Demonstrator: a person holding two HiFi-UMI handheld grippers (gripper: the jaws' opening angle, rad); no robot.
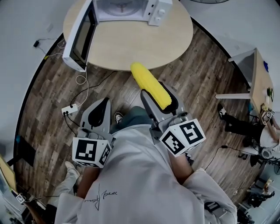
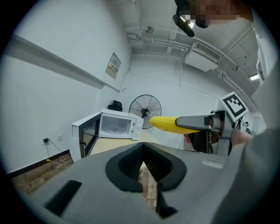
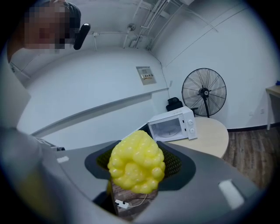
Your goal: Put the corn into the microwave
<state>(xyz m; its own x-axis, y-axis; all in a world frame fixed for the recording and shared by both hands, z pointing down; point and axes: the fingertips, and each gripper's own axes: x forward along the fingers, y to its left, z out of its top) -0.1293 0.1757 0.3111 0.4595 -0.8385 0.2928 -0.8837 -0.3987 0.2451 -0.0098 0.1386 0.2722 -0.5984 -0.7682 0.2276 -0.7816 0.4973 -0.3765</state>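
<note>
Right gripper view: right gripper fingers clenched round corn; left gripper fingers together.

Looks like a lab or test room in an office building, not anybody's kitchen. Bare white walls, exposed pipes and an air-con unit up by the ceiling, and a small notice plate on the wall. The wood-plank floor has a power strip and loose cables on it. A microwave sits alone at the far edge of a round worktop. There's a big pedestal fan behind it and a cluttered desk off to the right.
</note>
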